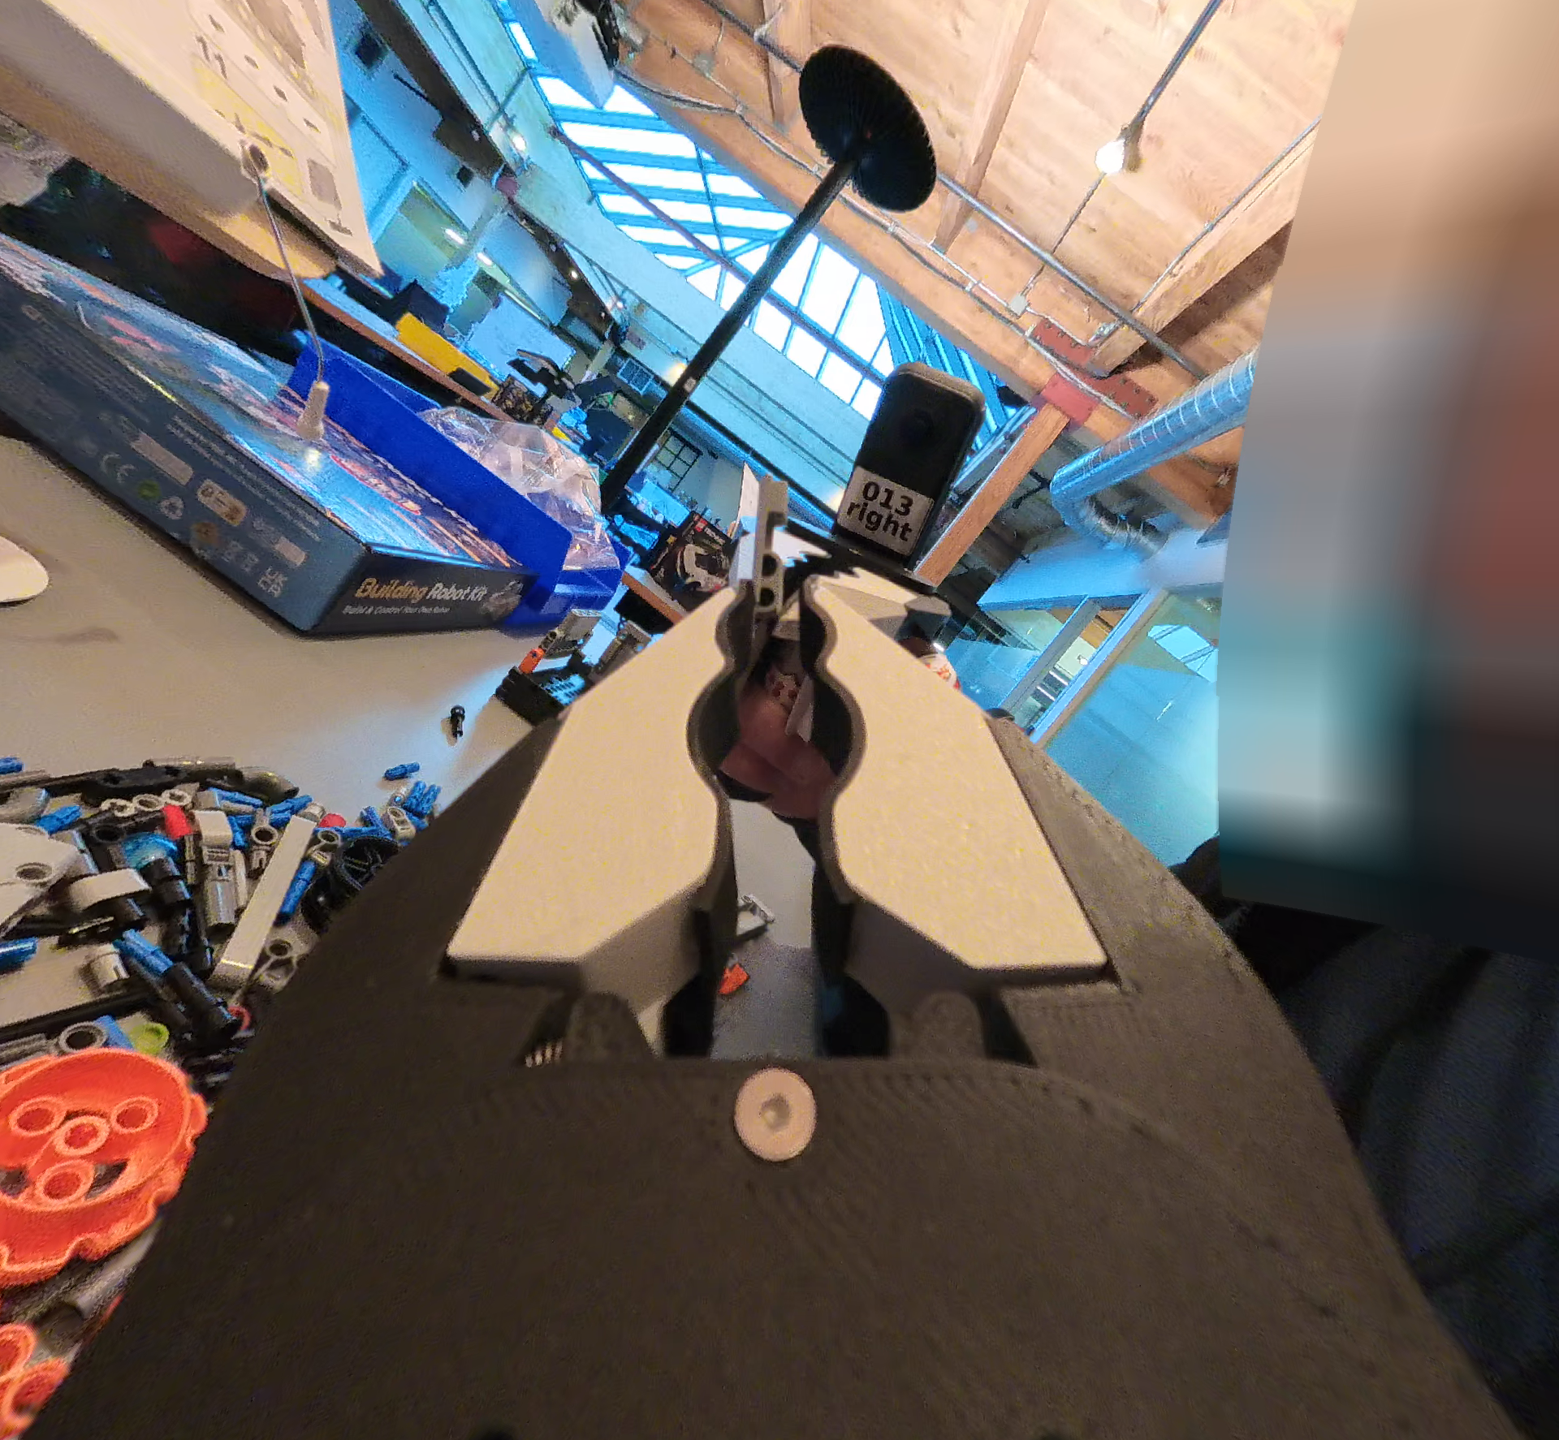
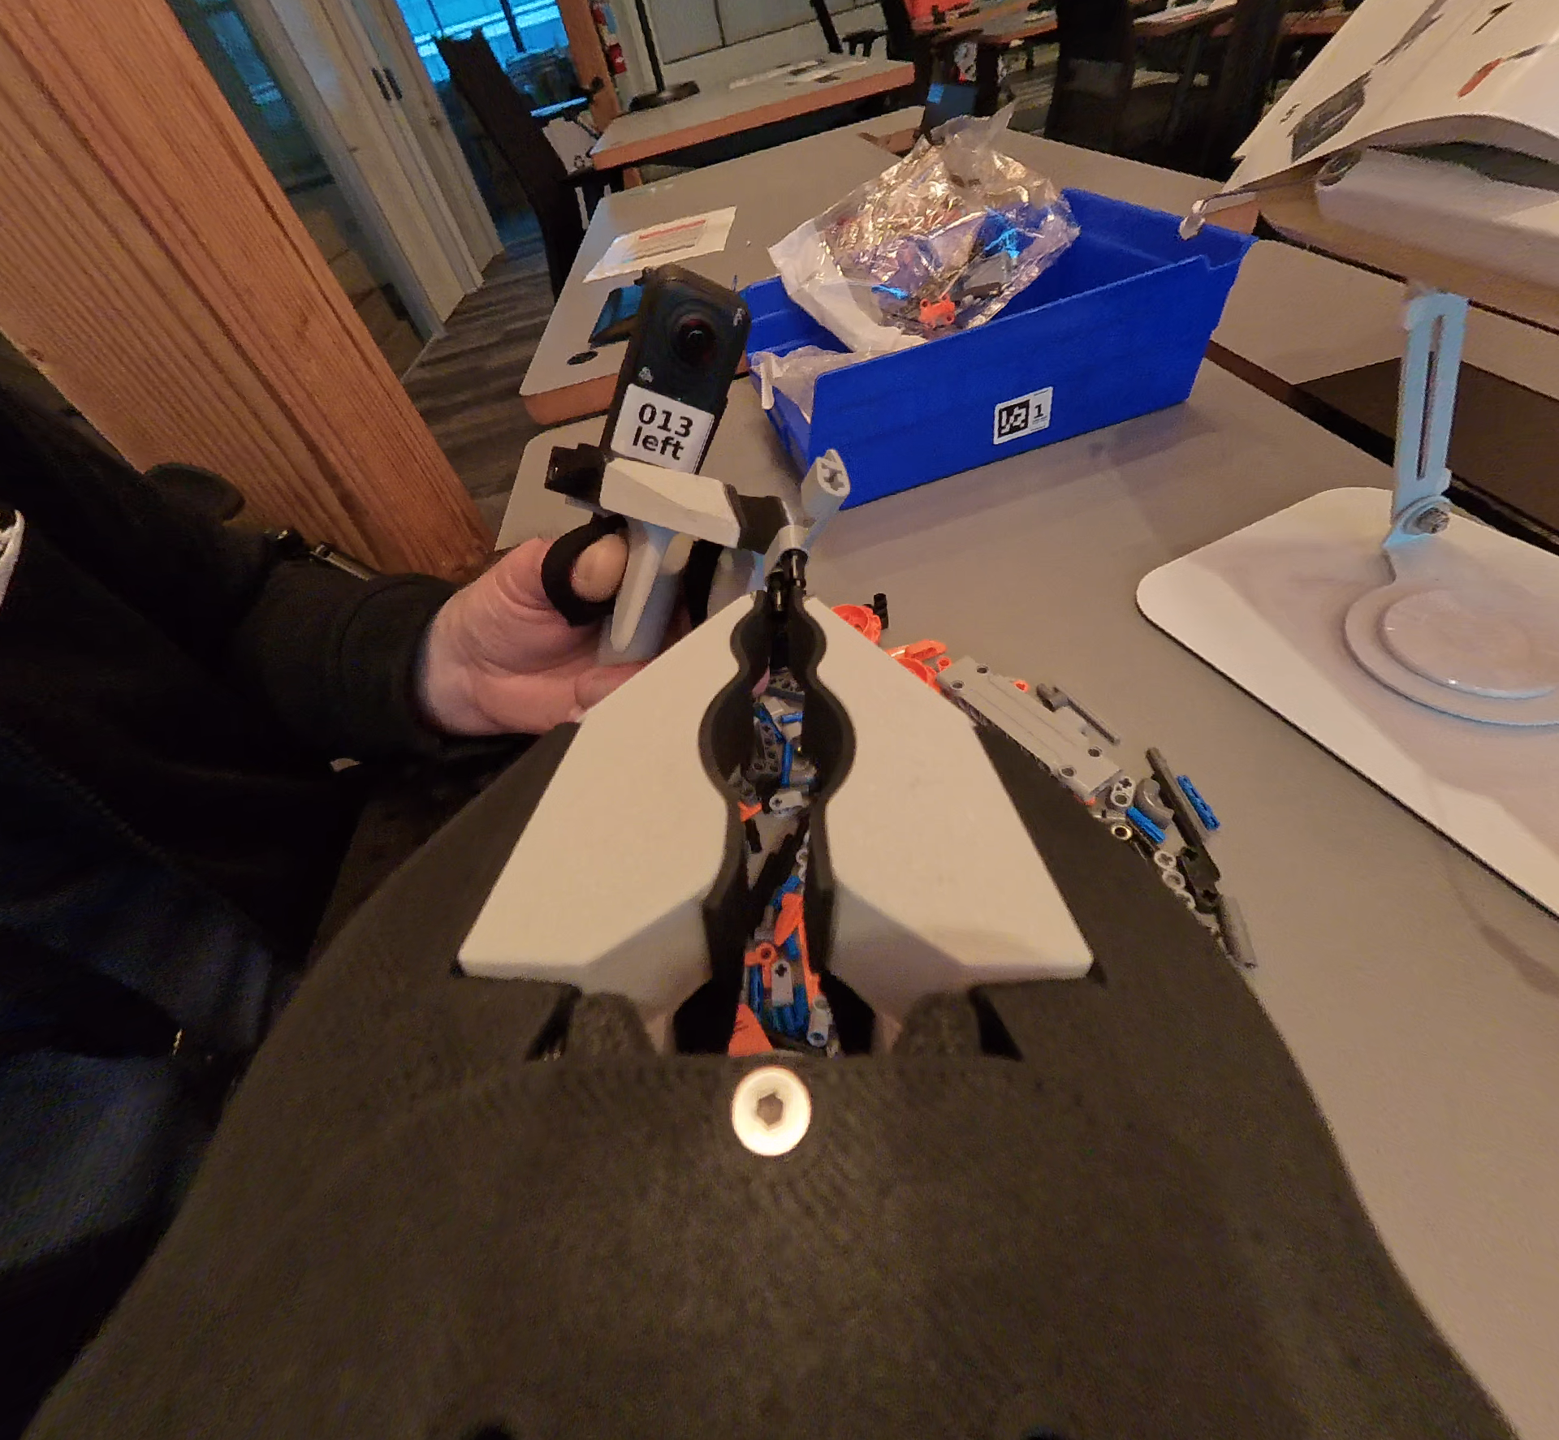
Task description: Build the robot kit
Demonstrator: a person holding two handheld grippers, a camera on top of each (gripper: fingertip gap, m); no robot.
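A grey flat-topped bench (image 2: pixel 1054 573) carries a heap of small blue, grey, black and orange plastic building pieces (image 1: pixel 143 877), a blue plastic bin (image 2: pixel 1054 354) with clear bags inside, a blue cardboard kit box (image 1: pixel 253 489), and a white stand's flat base (image 2: pixel 1350 640).

blue bin (image 2: pixel 1054 354): glossy plastic | bag (image 2: pixel 928 236) in bin: crinkled clear film | table (image 2: pixel 1054 573) under bin: matt grey
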